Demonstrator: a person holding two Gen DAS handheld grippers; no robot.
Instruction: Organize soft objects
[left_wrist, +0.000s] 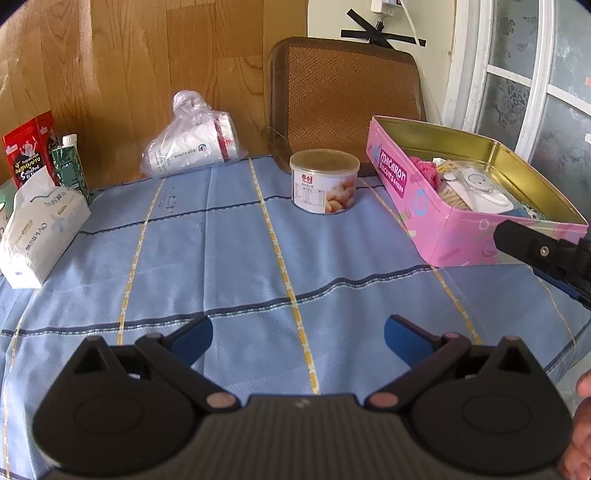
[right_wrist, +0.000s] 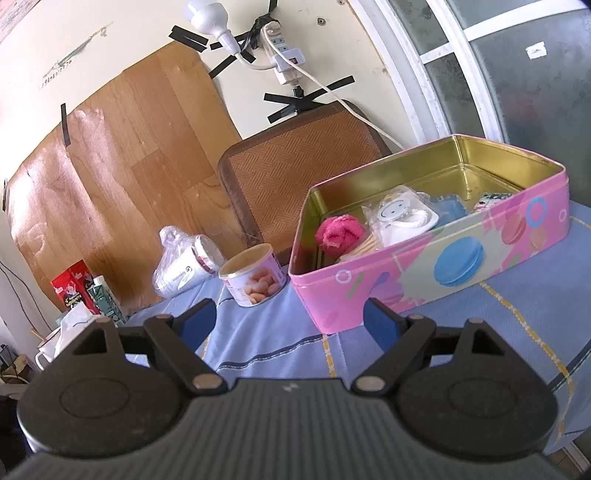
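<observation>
A pink macaron tin (left_wrist: 454, 240) (right_wrist: 424, 273) stands open on the blue checked tablecloth (left_wrist: 240, 258) at the right. Inside it lie a pink fluffy ball (right_wrist: 340, 229) (left_wrist: 428, 168), a white item in clear wrapping (right_wrist: 402, 218) (left_wrist: 476, 188) and something blue (right_wrist: 448, 210). My left gripper (left_wrist: 298, 338) is open over bare cloth with nothing between its fingers. My right gripper (right_wrist: 290, 319) is open just in front of the tin's near corner, also holding nothing. One of its black fingers (left_wrist: 532, 249) shows at the right edge of the left wrist view.
A round snack can (left_wrist: 325, 181) (right_wrist: 253, 275) stands left of the tin. A bagged stack of paper cups (left_wrist: 195, 142) (right_wrist: 184, 266) lies behind. A tissue pack (left_wrist: 37, 232), a green carton (left_wrist: 70, 166) and a red box (left_wrist: 29, 151) sit at the left. A woven chair back (left_wrist: 343, 99) stands beyond the table.
</observation>
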